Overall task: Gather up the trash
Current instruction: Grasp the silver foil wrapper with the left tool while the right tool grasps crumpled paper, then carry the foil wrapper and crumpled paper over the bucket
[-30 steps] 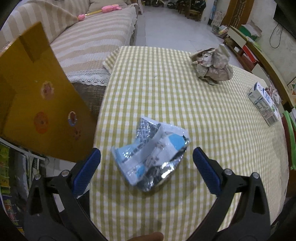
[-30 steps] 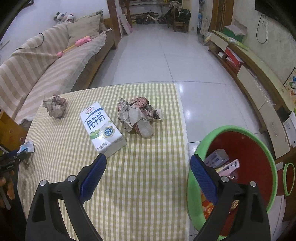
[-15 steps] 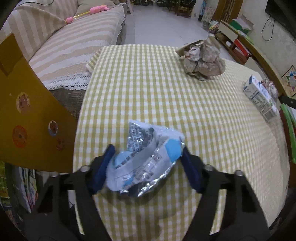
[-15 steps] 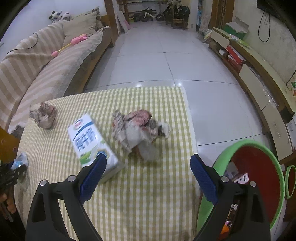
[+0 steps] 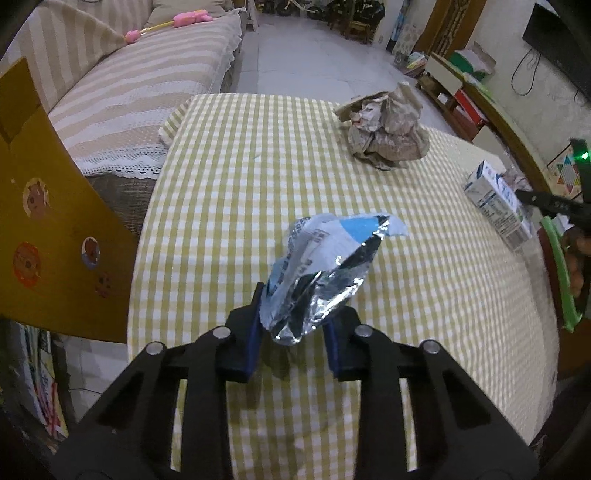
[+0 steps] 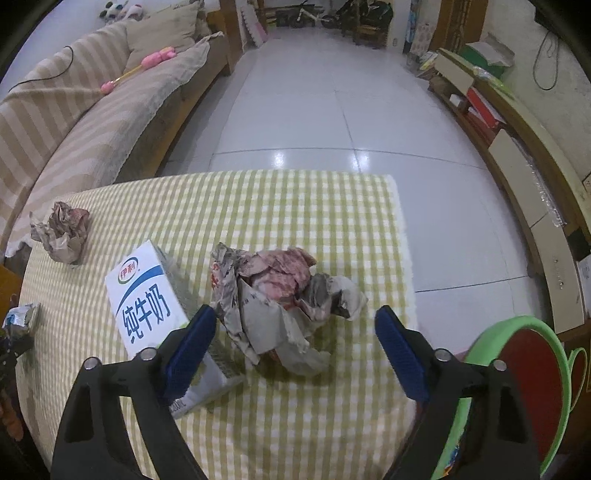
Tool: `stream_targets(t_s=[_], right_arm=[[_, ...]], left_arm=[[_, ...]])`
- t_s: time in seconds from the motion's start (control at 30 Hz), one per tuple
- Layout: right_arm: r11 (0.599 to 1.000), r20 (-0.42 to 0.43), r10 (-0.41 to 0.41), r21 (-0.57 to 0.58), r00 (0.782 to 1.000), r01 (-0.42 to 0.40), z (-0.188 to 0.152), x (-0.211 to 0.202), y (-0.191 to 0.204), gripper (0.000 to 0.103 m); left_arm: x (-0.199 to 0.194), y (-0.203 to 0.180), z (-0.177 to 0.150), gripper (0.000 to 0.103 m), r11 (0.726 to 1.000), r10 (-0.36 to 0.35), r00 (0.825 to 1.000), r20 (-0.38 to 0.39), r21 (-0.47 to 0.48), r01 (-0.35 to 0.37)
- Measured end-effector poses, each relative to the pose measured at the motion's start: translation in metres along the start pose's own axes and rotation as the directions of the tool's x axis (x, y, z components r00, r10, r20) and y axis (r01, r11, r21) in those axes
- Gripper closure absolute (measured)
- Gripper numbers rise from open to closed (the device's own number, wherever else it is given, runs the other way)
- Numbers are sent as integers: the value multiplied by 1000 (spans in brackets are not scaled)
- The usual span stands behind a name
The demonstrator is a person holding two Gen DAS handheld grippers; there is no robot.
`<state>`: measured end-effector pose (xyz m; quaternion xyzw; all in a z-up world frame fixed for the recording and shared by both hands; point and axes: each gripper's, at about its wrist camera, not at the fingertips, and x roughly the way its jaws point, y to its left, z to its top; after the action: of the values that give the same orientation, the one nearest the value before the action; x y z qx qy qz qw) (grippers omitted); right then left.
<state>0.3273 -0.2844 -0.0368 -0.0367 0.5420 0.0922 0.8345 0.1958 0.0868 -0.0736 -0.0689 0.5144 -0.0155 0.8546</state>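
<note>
My left gripper (image 5: 293, 332) is shut on a crumpled silver and blue foil wrapper (image 5: 325, 273) and holds it just above the yellow checked tablecloth (image 5: 229, 206). My right gripper (image 6: 291, 343) is open, its fingers on either side of a crumpled newspaper wad (image 6: 280, 295), just short of it. A white milk carton (image 6: 155, 310) lies left of that wad, under my left finger. A second crumpled paper wad (image 6: 61, 230) lies at the far left and shows in the left wrist view (image 5: 388, 129). The green bin with red inside (image 6: 524, 391) stands at the table's right edge.
A striped sofa (image 5: 129, 85) runs along the table's far left side, with a pink toy (image 5: 173, 20) on it. A yellow cardboard box (image 5: 44, 221) stands off the table's left edge. A low cabinet (image 6: 517, 155) lines the right wall. Tiled floor (image 6: 325, 96) lies beyond.
My left gripper closed on the foil wrapper and lifted it off the cloth. My right gripper moved forward from near the bin toward the newspaper wad, staying open.
</note>
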Motion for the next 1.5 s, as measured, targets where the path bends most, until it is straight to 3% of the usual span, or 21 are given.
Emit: stream_targets(t_s=[0.1, 0.17, 0.37, 0.93, 1.5], right_arm=[[1000, -5, 5, -26, 1000, -5, 0, 2, 7, 32], [999, -16, 7, -48, 1000, -8, -1, 3, 12, 51], [995, -35, 4, -97, 999, -7, -5, 2, 22, 80], [996, 67, 94, -9, 993, -94, -50, -84, 13, 82], [980, 128, 201, -21, 971, -200, -104, -162, 23, 83]], left_arm=[[1, -1, 1, 78, 1000, -11, 1000, -2, -6, 11], [1, -1, 1, 78, 1000, -14, 1000, -2, -4, 14], [-1, -5, 0, 78, 1000, -25, 1000, 12, 7, 25], [-24, -15, -9, 78, 997, -74, 996, 47, 7, 74], [-67, -64, -32, 78, 989, -150, 986, 76, 32, 147]])
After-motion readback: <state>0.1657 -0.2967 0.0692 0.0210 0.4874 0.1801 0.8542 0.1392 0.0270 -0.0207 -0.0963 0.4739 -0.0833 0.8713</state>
